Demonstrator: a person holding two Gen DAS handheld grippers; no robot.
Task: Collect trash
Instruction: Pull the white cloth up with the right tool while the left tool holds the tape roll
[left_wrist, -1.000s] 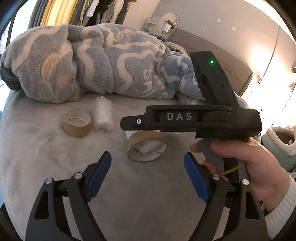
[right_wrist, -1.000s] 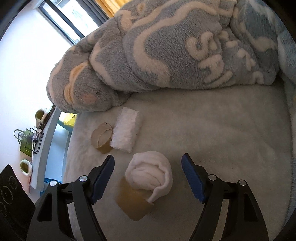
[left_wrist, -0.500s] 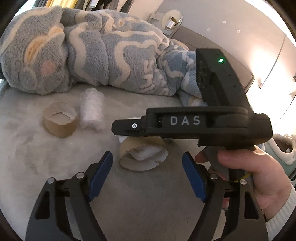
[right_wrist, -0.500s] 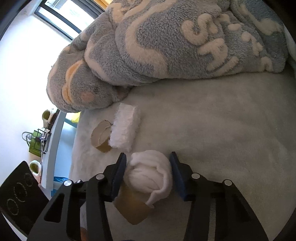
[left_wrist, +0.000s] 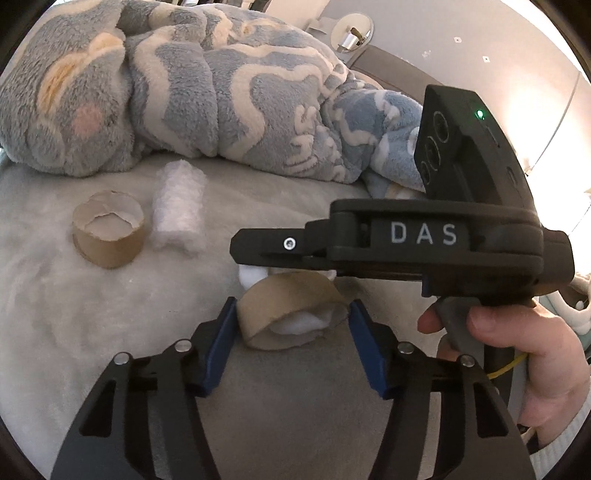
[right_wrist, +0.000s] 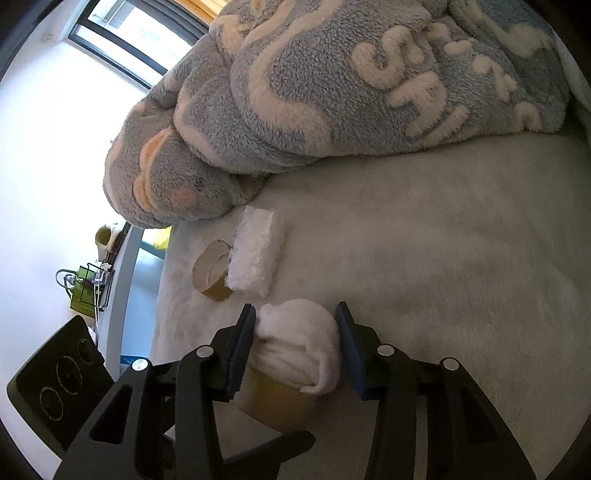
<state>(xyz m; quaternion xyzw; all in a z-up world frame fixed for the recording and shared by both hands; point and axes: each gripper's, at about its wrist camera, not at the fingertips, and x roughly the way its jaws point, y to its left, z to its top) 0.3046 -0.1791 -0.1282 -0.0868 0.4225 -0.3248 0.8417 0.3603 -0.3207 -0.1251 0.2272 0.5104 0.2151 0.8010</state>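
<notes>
A torn cardboard ring (left_wrist: 291, 306) lies on the grey bed cover (left_wrist: 74, 332) with a white cotton wad (right_wrist: 295, 339) stuffed in it. My left gripper (left_wrist: 291, 325) straddles the ring; its jaws are closing and the blue pads touch both sides of the ring. Over the ring from the right hangs the right gripper's black body (left_wrist: 424, 236), held by a hand (left_wrist: 517, 343). My right gripper (right_wrist: 295, 332) is still closing, and its pads press on the wad where it bulges out of the ring (right_wrist: 273, 402).
A second cardboard ring (left_wrist: 107, 236) and a white fluffy roll (left_wrist: 179, 214) lie side by side further back. Behind them is a heaped grey-blue fleece blanket (left_wrist: 221, 92). The bed's edge (right_wrist: 122, 295) drops off at the left of the right wrist view.
The right jaws came together onto the white wad. The left gripper moved in on the ring and its jaws narrowed from wide apart until they touched it.
</notes>
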